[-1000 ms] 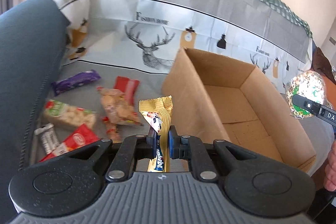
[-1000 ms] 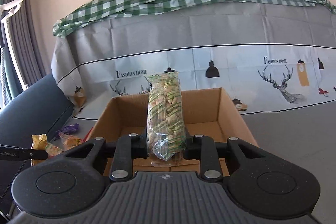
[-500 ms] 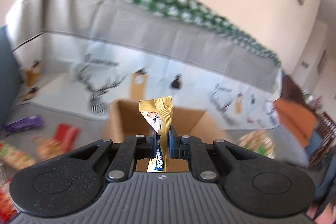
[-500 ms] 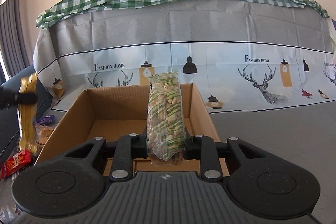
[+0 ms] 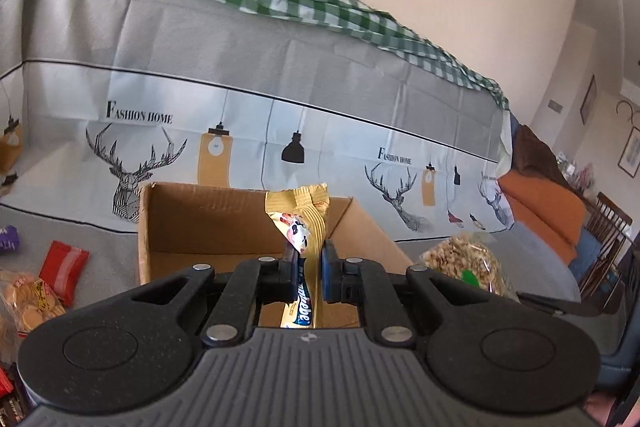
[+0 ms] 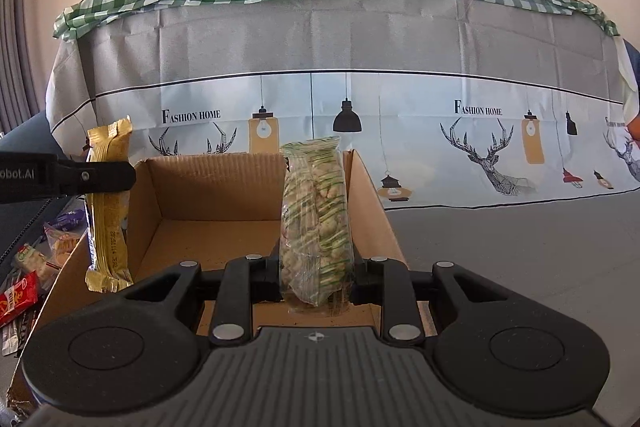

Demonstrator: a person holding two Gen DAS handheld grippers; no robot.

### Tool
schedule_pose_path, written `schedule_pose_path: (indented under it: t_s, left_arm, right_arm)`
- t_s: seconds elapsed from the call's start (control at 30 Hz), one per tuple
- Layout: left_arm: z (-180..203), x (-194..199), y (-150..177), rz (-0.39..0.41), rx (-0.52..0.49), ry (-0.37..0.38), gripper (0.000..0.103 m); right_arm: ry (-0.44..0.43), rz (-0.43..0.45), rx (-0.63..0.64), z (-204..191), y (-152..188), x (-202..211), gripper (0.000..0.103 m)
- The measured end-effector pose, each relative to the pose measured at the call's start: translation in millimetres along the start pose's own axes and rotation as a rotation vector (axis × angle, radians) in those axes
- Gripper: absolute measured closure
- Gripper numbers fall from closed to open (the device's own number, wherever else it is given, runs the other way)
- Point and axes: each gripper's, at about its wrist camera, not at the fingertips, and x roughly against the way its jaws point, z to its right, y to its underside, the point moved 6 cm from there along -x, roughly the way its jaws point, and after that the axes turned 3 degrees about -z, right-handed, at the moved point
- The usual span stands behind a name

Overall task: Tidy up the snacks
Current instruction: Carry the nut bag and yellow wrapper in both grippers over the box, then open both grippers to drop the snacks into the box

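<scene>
Snacks: left gripper [image 5: 310,263] pinching gold wrapper bar [image 5: 304,223]; right gripper [image 6: 316,267] clamped on nut bag [image 6: 316,223]; cardboard box [image 6: 216,187] just ahead of both.

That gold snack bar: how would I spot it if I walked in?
Find the open cardboard box on the grey cloth. Over its left wall, the left gripper holds a gold snack bar upright: long, slim and foil-wrapped, unlike the clear bag of nuts beside it.

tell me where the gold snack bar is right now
The gold snack bar is pinched upright in the left gripper, at the left of the right wrist view, hanging over the left wall of the cardboard box.
</scene>
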Motion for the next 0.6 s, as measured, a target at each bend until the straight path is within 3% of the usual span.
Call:
schedule_pose_path:
  t_s: [0.6]
  left_arm:
    - [-4.1,3.2,-2.9,-0.019,0.032,0.035,0.091]
  right_arm:
    - [0.004,-0.007,0.02,-13.1,-1.6,-4.2,0.075]
